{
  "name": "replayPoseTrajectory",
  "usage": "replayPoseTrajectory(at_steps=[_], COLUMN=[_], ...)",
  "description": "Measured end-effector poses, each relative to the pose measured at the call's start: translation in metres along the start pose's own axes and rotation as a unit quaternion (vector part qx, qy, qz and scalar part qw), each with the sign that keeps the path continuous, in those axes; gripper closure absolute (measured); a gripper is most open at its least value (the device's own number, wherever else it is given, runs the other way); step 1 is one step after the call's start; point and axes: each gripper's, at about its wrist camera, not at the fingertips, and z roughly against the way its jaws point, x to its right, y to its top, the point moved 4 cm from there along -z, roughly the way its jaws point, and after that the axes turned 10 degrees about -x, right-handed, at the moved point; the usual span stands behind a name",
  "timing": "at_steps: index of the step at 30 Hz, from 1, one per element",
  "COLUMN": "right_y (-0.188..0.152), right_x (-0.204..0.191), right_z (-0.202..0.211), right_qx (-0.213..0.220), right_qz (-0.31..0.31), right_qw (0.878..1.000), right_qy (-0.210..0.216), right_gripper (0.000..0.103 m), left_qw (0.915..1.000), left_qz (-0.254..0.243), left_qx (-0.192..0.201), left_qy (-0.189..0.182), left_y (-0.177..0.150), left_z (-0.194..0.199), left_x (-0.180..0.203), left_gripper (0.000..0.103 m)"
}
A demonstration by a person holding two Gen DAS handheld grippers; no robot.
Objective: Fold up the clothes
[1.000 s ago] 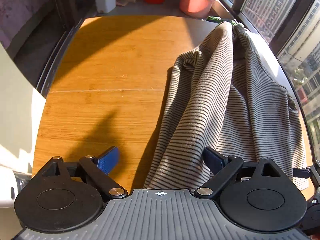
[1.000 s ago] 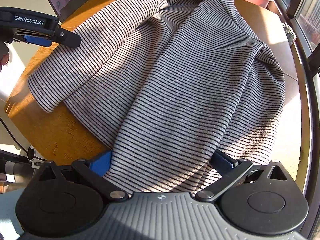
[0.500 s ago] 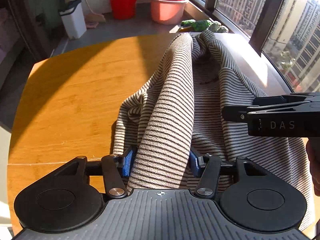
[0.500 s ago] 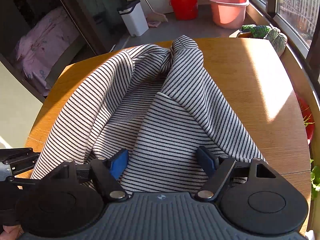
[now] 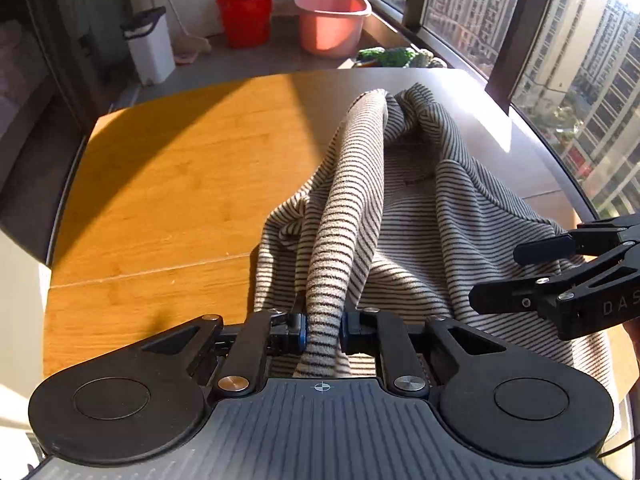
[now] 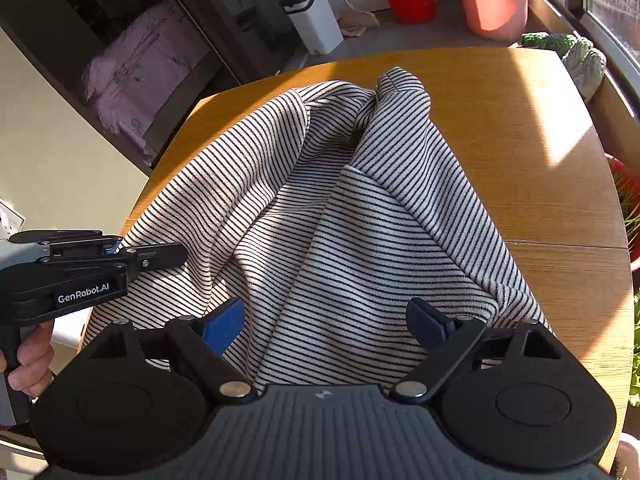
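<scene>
Since half a second ago the left hand-held gripper (image 5: 323,330) has narrowed its fingers until they are clenched on a bunched fold of the striped garment (image 5: 432,216), which rises from the blue pads as a taut ridge toward the far edge of the wooden tabletop (image 5: 168,184). The rest of the garment lies crumpled on the right half of the tabletop, partly in sun, partly in shade.

The right wrist view shows what the left cannot: the right hand-held gripper (image 6: 326,320) has its fingers spread wide, released, with striped cloth lying between and under them but not pinched. It also shows the left tool from the side, low at the left edge, gripped by a bare hand (image 6: 28,364), its tips over the garment's near hem.

The left wrist view alone shows the pinch itself, and the right tool entering at its right edge above the cloth. Both views show a red bucket (image 5: 245,16) and a pink basin (image 5: 330,18) on the floor beyond.
</scene>
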Motion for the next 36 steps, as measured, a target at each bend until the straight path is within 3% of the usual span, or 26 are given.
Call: replayPoseTrajectory(at_steps=[3, 5, 8, 9, 11, 13, 14, 16, 20, 21, 24, 26, 27, 28, 30, 32, 34, 36], right_y=[0.006, 0.014, 0.020, 0.022, 0.018, 0.021, 0.025, 0.035, 0.057, 0.058, 0.060, 0.063, 0.064, 0.066, 0.074, 0.084, 0.101, 0.113], right_x=[0.004, 0.003, -0.008, -0.014, -0.025, -0.036, -0.040, -0.046, -0.041, -0.038, -0.020, -0.005, 0.000, 0.004, 0.015, 0.025, 0.047, 0.063], right_z=[0.016, 0.014, 0.007, 0.003, 0.001, -0.007, -0.015, -0.030, -0.067, -0.069, -0.054, -0.042, -0.038, -0.034, -0.029, -0.024, -0.022, -0.014], right_qx=[0.019, 0.025, 0.036, 0.040, 0.057, 0.078, 0.086, 0.092, 0.035, 0.026, 0.001, -0.023, -0.034, -0.040, -0.025, -0.009, -0.006, 0.007], right_qz=[-0.003, 0.001, 0.012, 0.018, 0.037, 0.043, 0.039, 0.031, 0.040, 0.050, 0.085, 0.097, 0.120, 0.153, 0.208, 0.261, 0.229, 0.166], right_qw=[0.999, 0.997, 0.990, 0.986, 0.979, 0.973, 0.969, 0.965, 0.968, 0.968, 0.966, 0.967, 0.961, 0.951, 0.917, 0.875, 0.870, 0.878], right_qy=[-0.037, -0.074, -0.138, -0.162, -0.192, -0.215, -0.227, -0.242, -0.246, -0.245, -0.243, -0.236, -0.246, -0.266, -0.338, -0.407, -0.437, -0.449], right_gripper=[0.014, 0.014, 0.013, 0.014, 0.014, 0.014, 0.014, 0.014, 0.015, 0.021, 0.066, 0.077, 0.087, 0.089, 0.090, 0.093, 0.093, 0.093], left_qw=[0.9957, 0.9862, 0.9713, 0.9692, 0.9744, 0.9829, 0.9878, 0.9941, 0.9960, 0.9943, 0.9880, 0.9866, 0.9867, 0.9873, 0.9907, 0.9927, 0.9935, 0.9938], left_qz=[0.003, 0.023, 0.061, 0.078, 0.107, 0.117, 0.110, 0.092, 0.076, 0.077, 0.079, 0.074, 0.071, 0.068, 0.039, 0.011, -0.007, -0.015], left_qx=[0.066, 0.096, 0.103, 0.095, 0.084, 0.078, 0.070, 0.046, -0.009, -0.015, -0.031, -0.047, -0.057, -0.067, -0.062, -0.065, -0.065, -0.068], left_qy=[0.066, 0.133, 0.205, 0.214, 0.179, 0.118, 0.085, 0.036, -0.046, -0.071, -0.129, -0.138, -0.135, -0.127, -0.115, -0.101, -0.093, -0.087], left_y=[0.048, 0.075, 0.109, 0.115, 0.113, 0.100, 0.091, 0.071, 0.030, 0.023, 0.008, -0.003, -0.007, -0.009, -0.012, -0.014, -0.015, -0.016], left_z=[0.014, 0.018, 0.015, 0.015, 0.021, 0.026, 0.024, 0.013, -0.016, -0.020, -0.034, -0.041, -0.047, -0.053, -0.056, -0.057, -0.058, -0.059], left_x=[-0.034, -0.066, -0.110, -0.122, -0.131, -0.125, -0.116, -0.095, -0.052, -0.044, -0.023, -0.011, -0.006, -0.004, 0.001, 0.006, 0.010, 0.012], left_gripper=[0.095, 0.096, 0.090, 0.088, 0.080, 0.042, 0.032, 0.030, 0.026, 0.025, 0.016, 0.016, 0.015, 0.015, 0.010, 0.010, 0.008, 0.008])
